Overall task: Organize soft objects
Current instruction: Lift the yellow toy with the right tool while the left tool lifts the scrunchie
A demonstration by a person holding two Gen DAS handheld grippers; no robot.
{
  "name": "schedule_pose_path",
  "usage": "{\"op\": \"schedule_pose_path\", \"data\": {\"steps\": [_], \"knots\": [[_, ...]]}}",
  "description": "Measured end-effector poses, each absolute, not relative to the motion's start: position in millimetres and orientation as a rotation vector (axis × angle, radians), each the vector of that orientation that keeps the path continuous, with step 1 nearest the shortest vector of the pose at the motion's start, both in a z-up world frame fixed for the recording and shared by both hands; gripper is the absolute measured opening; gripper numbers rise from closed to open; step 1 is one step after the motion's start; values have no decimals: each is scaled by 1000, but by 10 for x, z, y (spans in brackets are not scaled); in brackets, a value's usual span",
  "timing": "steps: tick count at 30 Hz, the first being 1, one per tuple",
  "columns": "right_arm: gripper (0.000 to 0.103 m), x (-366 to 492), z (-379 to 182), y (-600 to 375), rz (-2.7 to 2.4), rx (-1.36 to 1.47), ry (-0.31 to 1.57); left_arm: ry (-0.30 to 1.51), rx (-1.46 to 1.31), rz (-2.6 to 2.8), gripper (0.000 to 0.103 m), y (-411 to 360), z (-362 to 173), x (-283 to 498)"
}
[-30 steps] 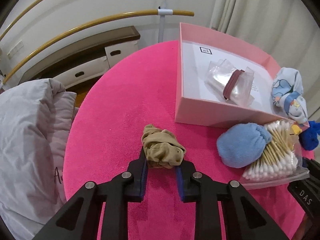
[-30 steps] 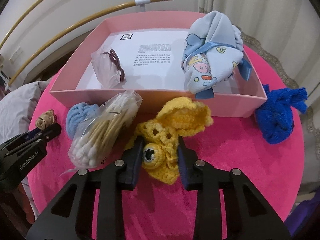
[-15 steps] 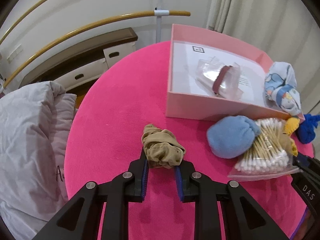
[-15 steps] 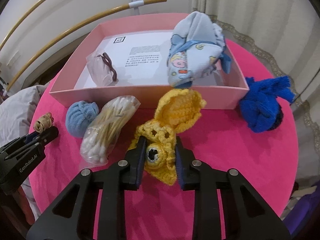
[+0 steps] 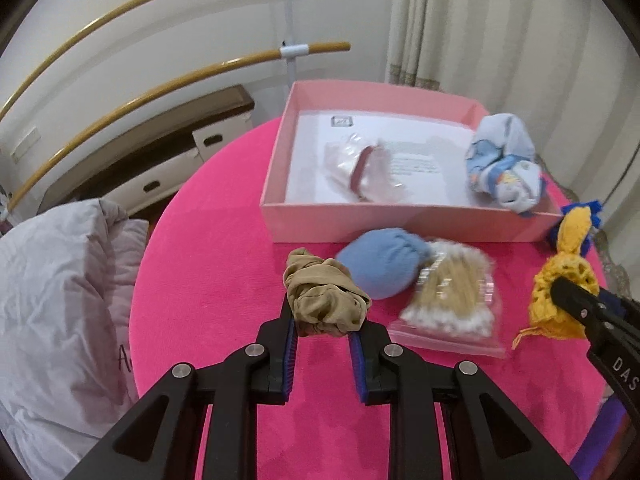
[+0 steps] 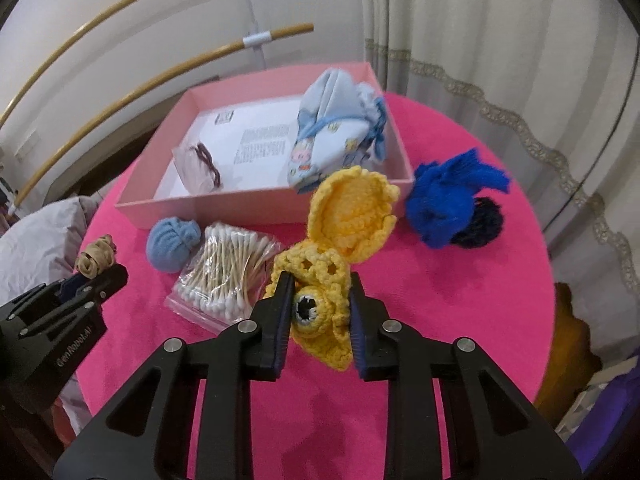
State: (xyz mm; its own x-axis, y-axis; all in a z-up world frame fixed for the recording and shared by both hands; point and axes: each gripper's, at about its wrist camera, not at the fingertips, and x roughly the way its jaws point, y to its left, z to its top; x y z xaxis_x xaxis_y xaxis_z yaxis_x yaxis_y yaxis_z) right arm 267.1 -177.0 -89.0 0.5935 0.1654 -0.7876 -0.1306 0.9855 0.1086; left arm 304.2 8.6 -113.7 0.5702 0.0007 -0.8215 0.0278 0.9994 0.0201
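My left gripper is shut on a tan stocking bundle, held just above the pink tablecloth. In the right wrist view, my right gripper pinches a yellow crochet toy with a black-and-white eye; its upper flap hangs free above the jaws. Ahead of both stands a pink box. It holds a patterned light-blue cloth bundle and a clear bag with a maroon hair tie.
A blue sock ball and a bag of cotton swabs lie in front of the box. A royal-blue yarn piece sits to the box's right. A grey cloth lies off the table's left edge, with wooden rails behind.
Both grippers have risen from the table with their objects still held. The box and loose items now sit farther away in both views. The right jaws have narrowed slightly on the yellow toy.
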Motion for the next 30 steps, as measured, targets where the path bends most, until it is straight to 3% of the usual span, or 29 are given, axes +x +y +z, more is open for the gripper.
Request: {"op": "schedule_pose_path", "data": {"steps": [30], "knots": [[24, 1718, 175, -2049, 220, 58, 568, 683, 50, -70, 20, -453, 171, 1491]]}}
